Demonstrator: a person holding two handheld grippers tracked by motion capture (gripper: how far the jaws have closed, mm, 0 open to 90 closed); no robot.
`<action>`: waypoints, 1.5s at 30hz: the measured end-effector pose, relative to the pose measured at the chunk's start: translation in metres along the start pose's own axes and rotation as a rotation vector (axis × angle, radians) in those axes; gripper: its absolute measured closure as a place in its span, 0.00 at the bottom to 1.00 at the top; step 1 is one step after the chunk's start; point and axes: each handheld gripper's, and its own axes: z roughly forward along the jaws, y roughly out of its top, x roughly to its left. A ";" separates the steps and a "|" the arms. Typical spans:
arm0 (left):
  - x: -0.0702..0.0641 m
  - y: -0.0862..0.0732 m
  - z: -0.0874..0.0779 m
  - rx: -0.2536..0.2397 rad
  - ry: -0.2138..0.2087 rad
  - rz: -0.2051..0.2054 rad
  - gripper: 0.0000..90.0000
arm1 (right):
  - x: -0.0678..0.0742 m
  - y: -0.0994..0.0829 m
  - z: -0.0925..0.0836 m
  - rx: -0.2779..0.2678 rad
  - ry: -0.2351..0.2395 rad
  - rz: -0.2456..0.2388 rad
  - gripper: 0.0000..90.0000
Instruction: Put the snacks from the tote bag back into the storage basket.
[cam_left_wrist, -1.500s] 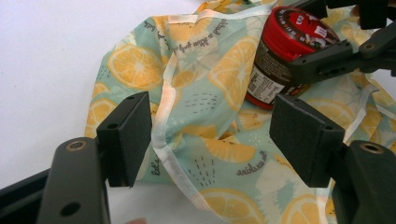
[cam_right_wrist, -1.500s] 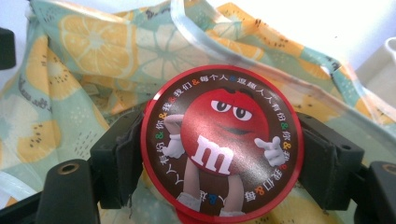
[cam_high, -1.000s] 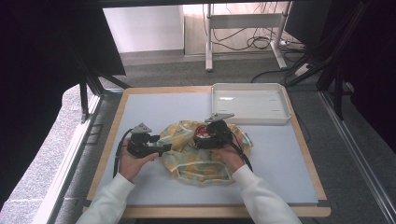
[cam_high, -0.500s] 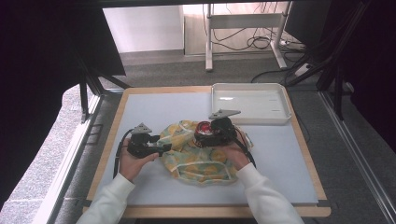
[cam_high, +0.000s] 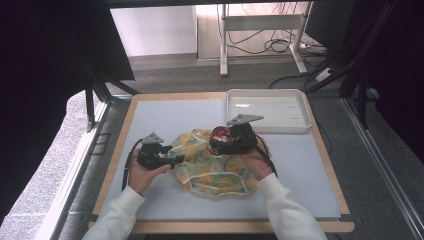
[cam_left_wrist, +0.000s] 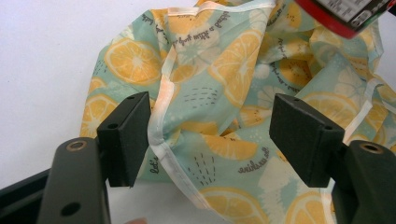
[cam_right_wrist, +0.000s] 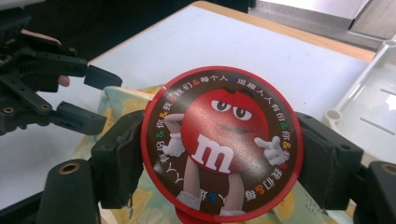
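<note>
A mint cloth (cam_high: 215, 170) printed with orange slices lies crumpled on the white table mat. My right gripper (cam_high: 218, 142) is shut on a round red M&M's tin (cam_high: 220, 134), held a little above the cloth's far edge. In the right gripper view the tin's lid (cam_right_wrist: 222, 142) faces the camera, with a black jaw pressed against each side. My left gripper (cam_high: 178, 160) rests at the cloth's left edge. Its jaws stand wide open (cam_left_wrist: 210, 135), with a hemmed fold of the cloth (cam_left_wrist: 224, 84) lying between them, untouched by the pads. The tin's base (cam_left_wrist: 345, 14) shows at the top right.
A white plastic tray (cam_high: 231, 107) stands at the table's back right corner, just behind the right gripper. The wooden table edge (cam_high: 115, 160) runs along the left. Bare mat extends behind and to the right of the cloth.
My right gripper has lifted the tin slightly and carried it a little toward the back of the table. The left gripper and the cloth have stayed where they were.
</note>
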 end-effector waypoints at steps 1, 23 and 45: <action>0.000 0.000 0.000 0.001 0.000 0.000 0.34 | 0.000 0.000 -0.001 -0.002 0.003 0.003 0.27; 0.000 0.000 0.001 0.005 0.003 -0.001 0.34 | -0.014 0.013 -0.026 -0.060 -0.002 0.002 0.27; -0.002 0.002 0.005 0.009 -0.002 0.002 0.34 | -0.042 0.012 -0.033 -0.070 -0.044 0.048 0.27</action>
